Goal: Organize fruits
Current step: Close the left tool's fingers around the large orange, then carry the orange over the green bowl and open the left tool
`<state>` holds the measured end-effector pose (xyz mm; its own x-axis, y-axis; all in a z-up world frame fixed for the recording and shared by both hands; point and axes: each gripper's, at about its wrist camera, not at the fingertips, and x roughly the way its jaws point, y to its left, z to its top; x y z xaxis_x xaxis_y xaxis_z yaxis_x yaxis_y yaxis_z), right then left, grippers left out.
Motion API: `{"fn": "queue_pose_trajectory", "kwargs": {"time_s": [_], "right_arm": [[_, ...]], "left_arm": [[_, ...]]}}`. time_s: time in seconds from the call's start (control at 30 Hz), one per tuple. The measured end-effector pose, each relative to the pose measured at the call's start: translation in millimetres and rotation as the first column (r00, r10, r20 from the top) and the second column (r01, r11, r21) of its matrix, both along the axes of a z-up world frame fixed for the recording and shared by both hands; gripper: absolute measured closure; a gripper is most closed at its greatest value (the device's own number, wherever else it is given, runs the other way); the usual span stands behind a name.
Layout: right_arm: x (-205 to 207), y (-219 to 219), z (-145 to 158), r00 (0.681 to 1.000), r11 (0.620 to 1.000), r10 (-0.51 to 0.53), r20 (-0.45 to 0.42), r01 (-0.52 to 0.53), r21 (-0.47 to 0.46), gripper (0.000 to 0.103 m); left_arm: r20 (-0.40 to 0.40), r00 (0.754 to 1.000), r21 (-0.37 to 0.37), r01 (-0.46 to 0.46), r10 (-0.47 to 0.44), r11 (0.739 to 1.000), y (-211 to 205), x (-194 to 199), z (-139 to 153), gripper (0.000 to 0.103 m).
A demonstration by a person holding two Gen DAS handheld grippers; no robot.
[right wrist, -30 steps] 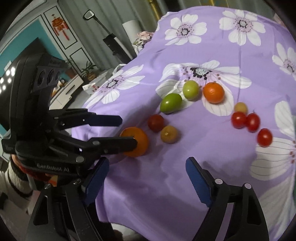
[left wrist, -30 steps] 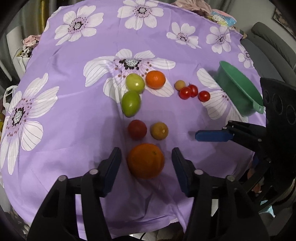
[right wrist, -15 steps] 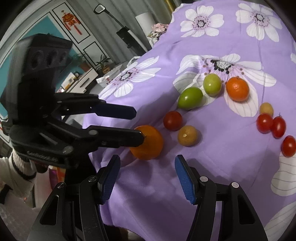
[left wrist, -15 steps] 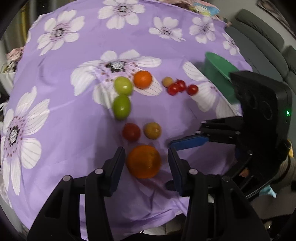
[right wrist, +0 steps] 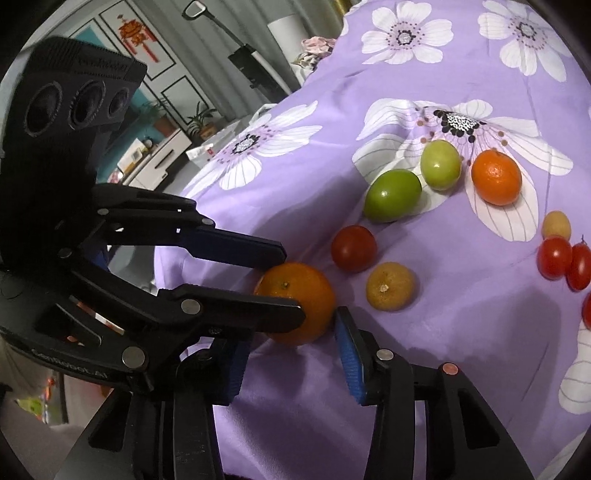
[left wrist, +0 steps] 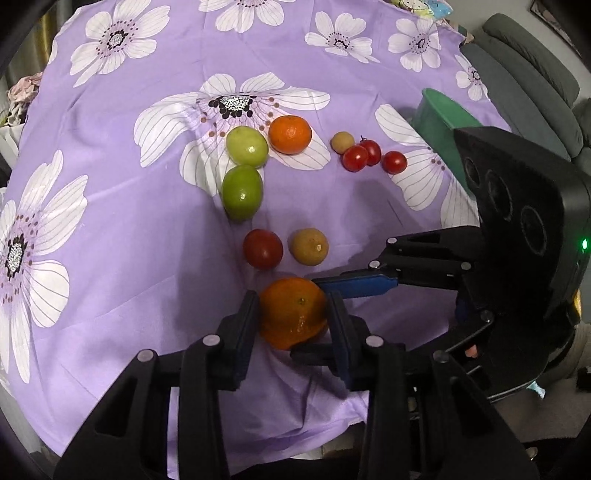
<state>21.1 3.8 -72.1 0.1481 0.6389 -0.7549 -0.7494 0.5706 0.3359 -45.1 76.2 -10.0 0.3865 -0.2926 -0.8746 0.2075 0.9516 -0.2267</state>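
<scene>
Left gripper (left wrist: 293, 314) was clamped on the large orange (left wrist: 293, 312) at lower centre, on the cloth. Right gripper (right wrist: 291, 354) sat spread beside it. Green bowl (left wrist: 439, 122), upper right; contents hidden. Remaining fruit unsorted, apparently.

Living room, dim indoor light.
Grey sofa (left wrist: 532, 70) at 2 o'clock; teal wall (right wrist: 92, 48) with red knot ornament (right wrist: 132, 31) at 11 o'clock; white cabinet (right wrist: 159, 162) below.
</scene>
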Motion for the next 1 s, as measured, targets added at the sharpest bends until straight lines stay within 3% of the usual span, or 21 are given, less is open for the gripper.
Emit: {"fn": "queue_pose_trajectory", "kwargs": {"time_s": [0.23,0.5,0.7,1.0], "right_arm": [[-3.8,-23.1,11.2,0.998,0.998,-0.057,0.035,0.057,0.009,0.059],[-2.8,-74.3,42.1,0.975,0.982,-0.186,0.122,0.182,0.042,0.059],[-0.6,-123.3,71.5,0.929,0.951,-0.309,0.203,0.299,0.078,0.059],[10.6,-184.9,93.4,0.828,0.869,-0.492,0.27,0.483,0.104,0.059]], "left_arm": [[0.032,0.999,-0.03,0.02,-0.019,0.999,-17.3,5.1,11.5,0.066],[0.133,0.986,-0.046,0.107,-0.1,0.993,-67.8,26.3,41.7,0.066],[0.211,0.96,-0.057,0.203,-0.186,0.978,-114.9,53.3,67.0,0.066],[0.261,0.923,-0.071,0.309,-0.281,0.948,-185.3,95.4,83.7,0.066]]}}
